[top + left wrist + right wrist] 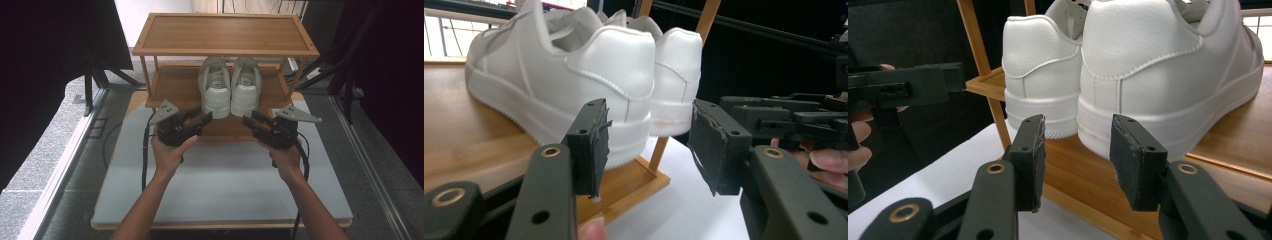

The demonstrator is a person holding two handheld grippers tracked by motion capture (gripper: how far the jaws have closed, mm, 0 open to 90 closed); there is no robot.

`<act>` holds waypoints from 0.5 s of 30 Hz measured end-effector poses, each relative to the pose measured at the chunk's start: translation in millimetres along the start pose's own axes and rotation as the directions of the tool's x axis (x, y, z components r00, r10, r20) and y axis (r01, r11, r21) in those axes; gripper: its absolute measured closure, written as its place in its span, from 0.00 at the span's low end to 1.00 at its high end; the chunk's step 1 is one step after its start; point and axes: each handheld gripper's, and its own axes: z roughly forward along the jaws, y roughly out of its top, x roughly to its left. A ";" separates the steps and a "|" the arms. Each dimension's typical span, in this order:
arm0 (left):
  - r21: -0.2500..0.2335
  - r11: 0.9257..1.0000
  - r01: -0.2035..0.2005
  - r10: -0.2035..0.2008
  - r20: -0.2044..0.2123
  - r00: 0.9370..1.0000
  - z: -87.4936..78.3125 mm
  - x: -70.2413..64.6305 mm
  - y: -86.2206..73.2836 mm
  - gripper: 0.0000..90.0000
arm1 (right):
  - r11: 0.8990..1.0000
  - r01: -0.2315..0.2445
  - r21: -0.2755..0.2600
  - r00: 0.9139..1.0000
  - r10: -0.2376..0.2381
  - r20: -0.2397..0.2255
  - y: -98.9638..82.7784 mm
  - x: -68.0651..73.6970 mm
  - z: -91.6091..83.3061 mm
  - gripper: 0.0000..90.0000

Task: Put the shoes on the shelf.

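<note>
High view, with places given relative to the wooden shoe rack (225, 32) standing at the far end of the white table (225, 190). A pair of white sneakers is sitting side by side on the rack's middle shelf (175, 85), beneath the top shelf, heels facing the person and slightly overhanging the shelf's front edge: the left shoe (214, 87) and the right shoe (246, 87) are lying close together, and whether they are touching cannot be told. No brand mark, label or writing is legible on either shoe or on the rack. In front of the rack, to the left of the shoes, the left hand (170, 150) is holding the left gripper (206, 118), its tips pointing toward the heel of the left shoe; in the left gripper view its jaws are standing wide apart with nothing between them, just short of the heel. To the right, the right hand (286, 157) is holding the right gripper (248, 120) aimed at the heel of the right shoe; in the right gripper view its jaws are likewise parted and gripping nothing, near the heel but apart from it.
</note>
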 end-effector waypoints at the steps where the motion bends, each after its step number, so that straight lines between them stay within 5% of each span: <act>1: -0.003 1.000 0.003 -0.003 0.000 1.000 -3.1 0.6 -1.8 0.55 | 1.000 -0.001 -0.007 1.000 0.001 -0.003 -2.6 0.2 -2.5 0.63; 9: -0.014 0.999 0.048 -0.048 0.018 0.999 -37.9 9.5 -28.9 0.53 | 0.999 0.010 -0.041 1.000 -0.011 -0.026 -32.7 -0.1 -26.4 0.58; 15: 0.025 0.997 0.077 -0.077 0.014 0.997 -58.5 14.2 -55.0 0.52 | 0.999 0.000 -0.043 1.000 -0.001 -0.023 -61.0 -8.5 -47.5 0.56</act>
